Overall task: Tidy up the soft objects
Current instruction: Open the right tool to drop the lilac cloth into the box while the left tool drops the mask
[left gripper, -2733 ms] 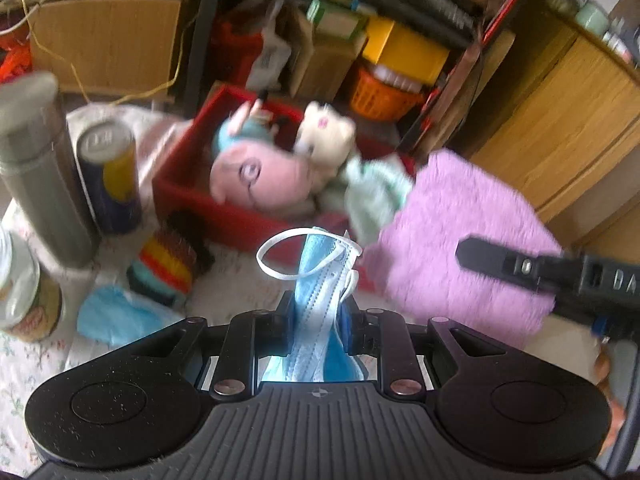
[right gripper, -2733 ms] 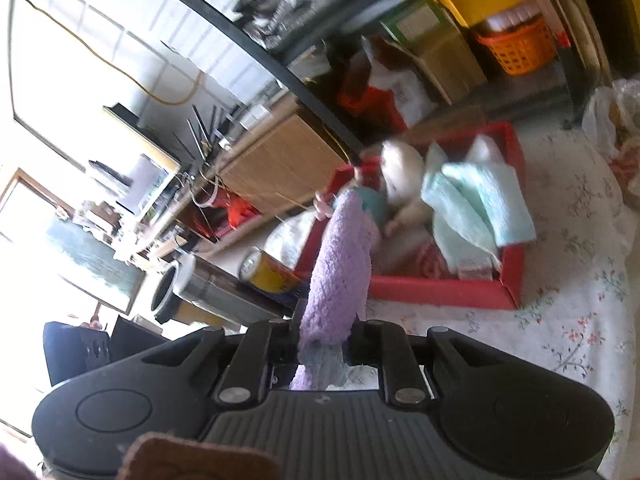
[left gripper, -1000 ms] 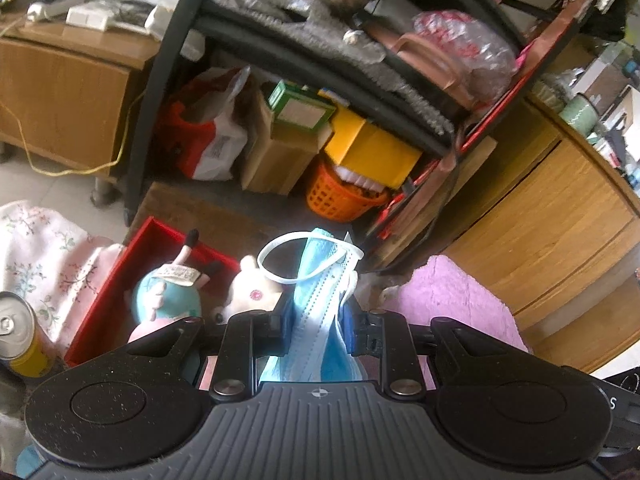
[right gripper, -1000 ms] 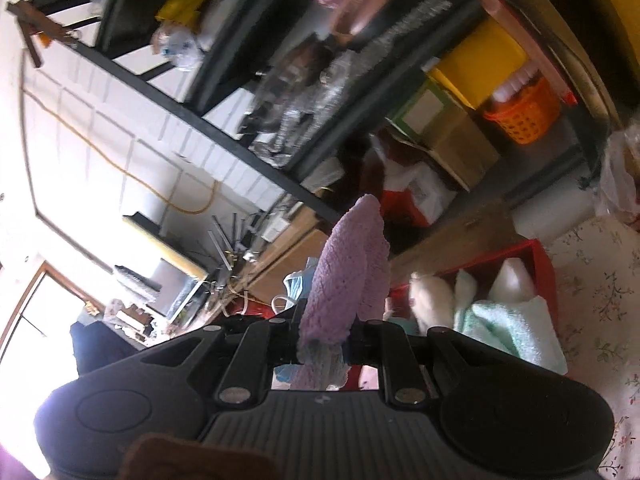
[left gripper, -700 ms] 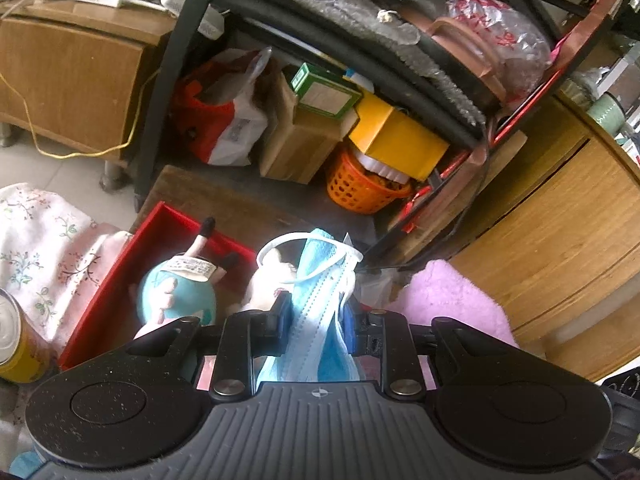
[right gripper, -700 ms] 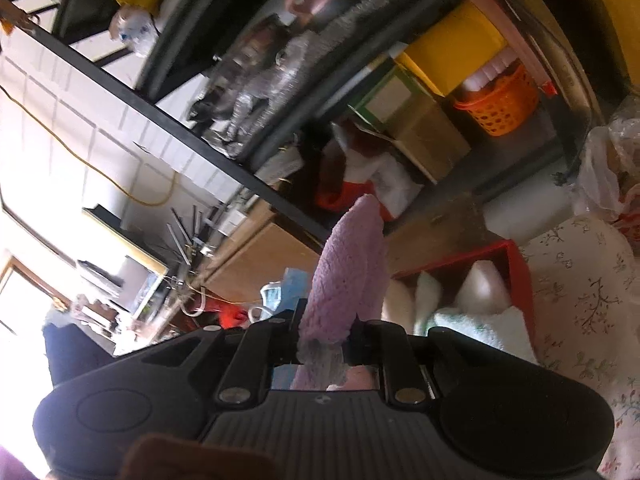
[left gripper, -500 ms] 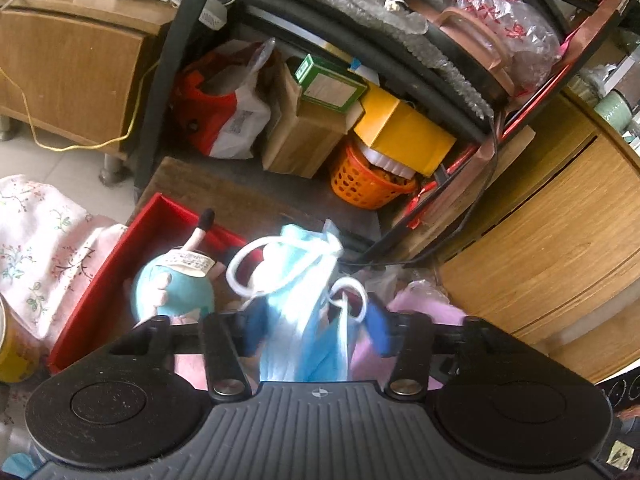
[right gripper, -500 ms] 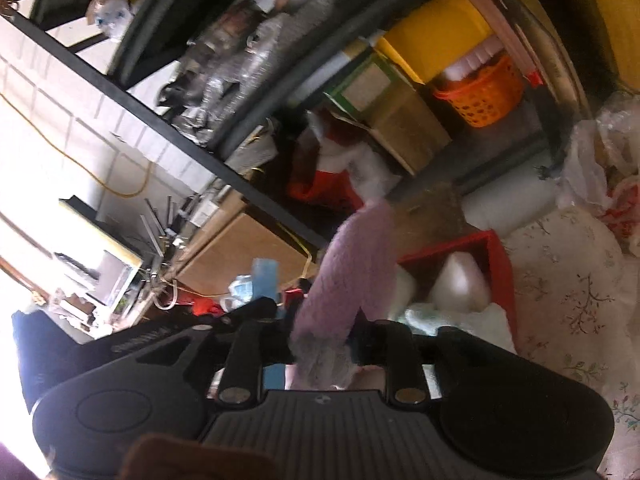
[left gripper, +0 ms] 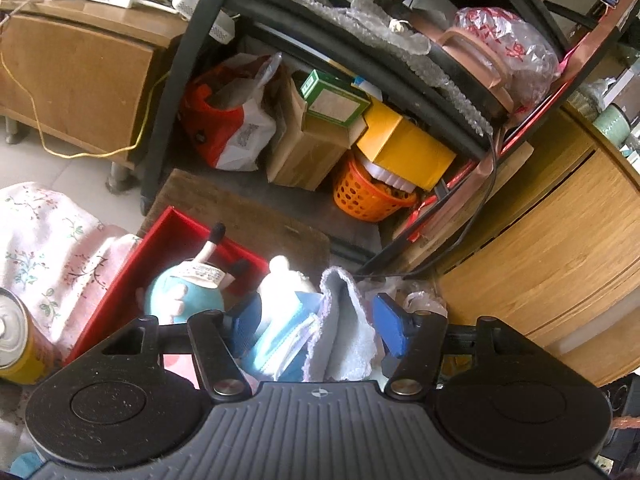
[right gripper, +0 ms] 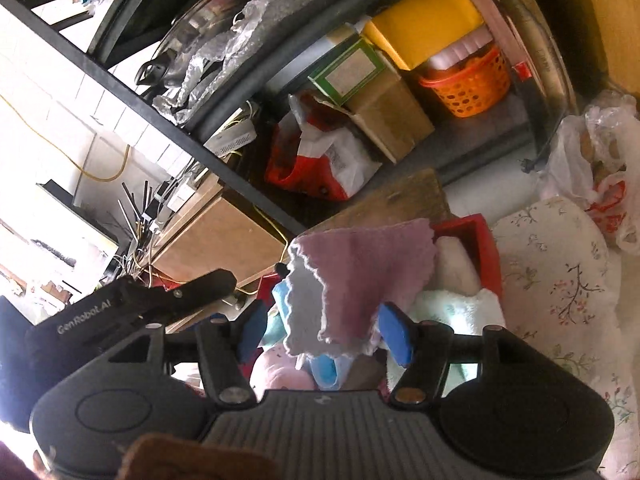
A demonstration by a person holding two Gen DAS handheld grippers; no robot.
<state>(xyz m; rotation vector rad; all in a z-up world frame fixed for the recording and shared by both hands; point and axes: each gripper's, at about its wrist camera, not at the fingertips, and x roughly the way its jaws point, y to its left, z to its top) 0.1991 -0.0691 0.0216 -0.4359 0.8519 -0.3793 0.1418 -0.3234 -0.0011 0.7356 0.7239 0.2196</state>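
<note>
Both tongs stood wide open, gripping nothing. Left tongs (left gripper: 316, 326): face mask (left gripper: 280, 340) lay between the fingers, over the red tray (left gripper: 132, 268). Right tongs (right gripper: 320, 326): purple cloth (right gripper: 360, 276) draped just ahead. Both limp, light; pinch a bunched fold.

A black metal shelving rack (left gripper: 192, 92) stands against a white tiled wall (right gripper: 60, 92). A wooden cabinet (left gripper: 76, 76) sits to its left, another wooden cabinet (left gripper: 560, 252) to its right. Strong daylight enters at the right-wrist view's left edge.
</note>
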